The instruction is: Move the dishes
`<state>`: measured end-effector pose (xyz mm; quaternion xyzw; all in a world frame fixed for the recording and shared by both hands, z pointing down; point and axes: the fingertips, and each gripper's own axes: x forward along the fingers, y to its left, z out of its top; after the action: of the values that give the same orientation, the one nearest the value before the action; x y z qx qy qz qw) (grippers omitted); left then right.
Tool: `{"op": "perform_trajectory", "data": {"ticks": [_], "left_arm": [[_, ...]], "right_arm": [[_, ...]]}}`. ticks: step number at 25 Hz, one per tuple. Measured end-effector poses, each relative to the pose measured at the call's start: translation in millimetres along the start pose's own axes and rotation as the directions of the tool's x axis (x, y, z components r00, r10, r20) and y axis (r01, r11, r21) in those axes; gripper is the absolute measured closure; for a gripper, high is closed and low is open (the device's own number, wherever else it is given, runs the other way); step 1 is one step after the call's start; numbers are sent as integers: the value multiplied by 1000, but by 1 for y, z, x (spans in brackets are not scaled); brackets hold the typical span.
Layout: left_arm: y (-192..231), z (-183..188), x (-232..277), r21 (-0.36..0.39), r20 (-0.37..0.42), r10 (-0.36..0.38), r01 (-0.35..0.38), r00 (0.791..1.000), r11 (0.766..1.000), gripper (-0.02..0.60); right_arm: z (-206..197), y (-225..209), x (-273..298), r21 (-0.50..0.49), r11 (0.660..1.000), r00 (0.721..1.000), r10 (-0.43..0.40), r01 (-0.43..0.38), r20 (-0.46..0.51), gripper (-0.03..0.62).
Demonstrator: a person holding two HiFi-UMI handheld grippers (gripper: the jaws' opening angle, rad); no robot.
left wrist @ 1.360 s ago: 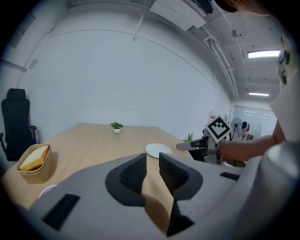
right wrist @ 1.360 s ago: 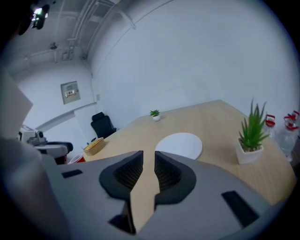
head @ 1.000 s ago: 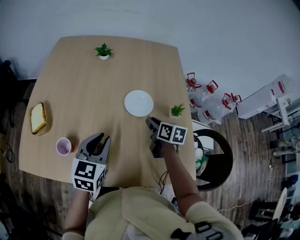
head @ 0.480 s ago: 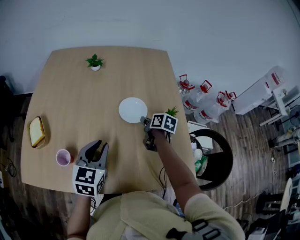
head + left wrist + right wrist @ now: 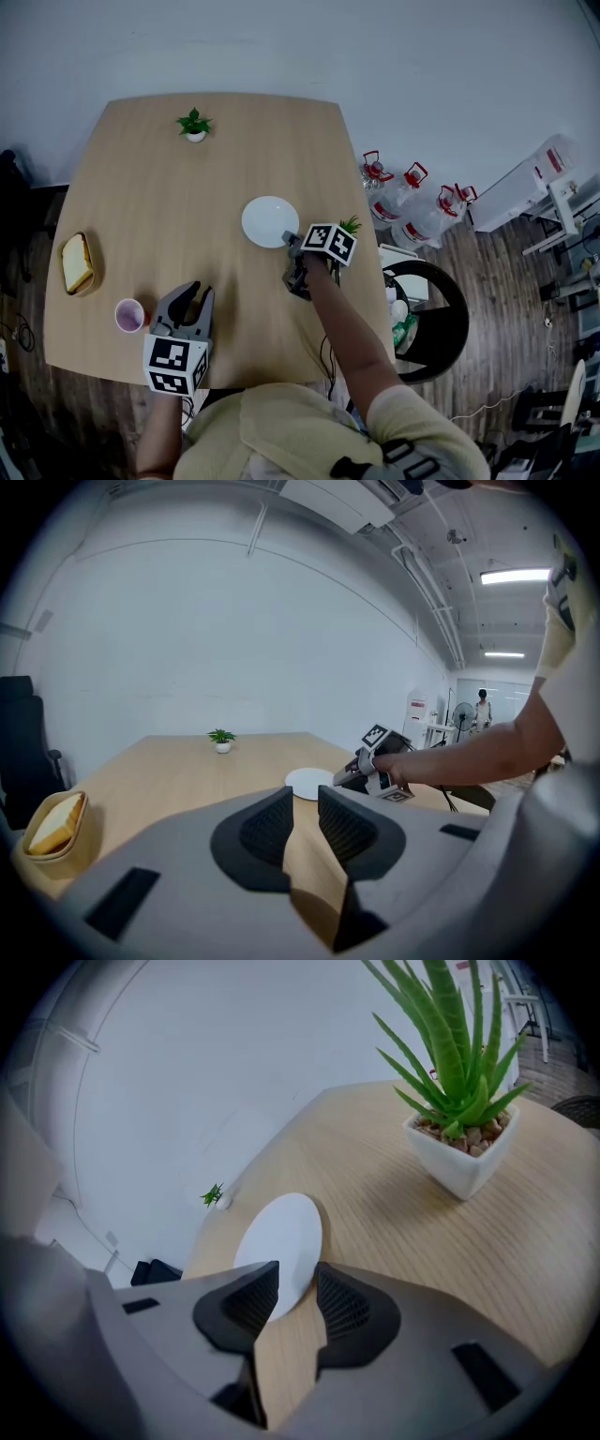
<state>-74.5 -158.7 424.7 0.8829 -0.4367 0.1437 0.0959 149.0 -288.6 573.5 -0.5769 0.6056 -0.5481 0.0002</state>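
While the plate [image 5: 270, 222] is not lifted yet, the right gripper [image 5: 298, 1277], jaws just opening, straddles its edge without grip; the left gripper [image 5: 302, 803], well apart, is open and empty.

Worktop [image 5: 150, 197]: pale wood, rounded corners.
Far plant [image 5: 195, 125]: small, in a white pot, upright near the far edge.
Right plant [image 5: 350, 225]: white square pot, close to the right edge.
Water jugs [image 5: 419, 214]: clear with red handles, on the floor to the right.
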Motion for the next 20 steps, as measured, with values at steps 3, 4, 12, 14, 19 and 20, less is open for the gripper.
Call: {"op": "perform_trajectory", "data": {"ticks": [3, 4, 12, 14, 19, 20], "left_arm": [[0, -1, 0, -2, 0, 1, -1, 1000, 1000, 492], [-1, -1, 0, -2, -1, 1, -1, 1000, 1000, 492], [0, -1, -5, -17, 3, 17, -17, 1000, 1000, 492], [1, -1, -7, -23, 5, 25, -25, 1000, 999, 492], [4, -5, -14, -29, 6, 39, -39, 999, 999, 492], [4, -5, -15, -30, 6, 41, -41, 999, 999, 492]], "right_arm": [[1, -2, 1, 3, 999, 999, -33, 33, 10, 478], [1, -4, 1, 1, 999, 999, -50, 50, 12, 492], [2, -7, 0, -4, 997, 997, -74, 74, 12, 522], [2, -7, -2, 6, 999, 998, -53, 53, 14, 529], [2, -2, -9, 62, 997, 997, 44, -48, 64, 548], [3, 0, -11, 68, 995, 995, 62, -68, 77, 551]]}}
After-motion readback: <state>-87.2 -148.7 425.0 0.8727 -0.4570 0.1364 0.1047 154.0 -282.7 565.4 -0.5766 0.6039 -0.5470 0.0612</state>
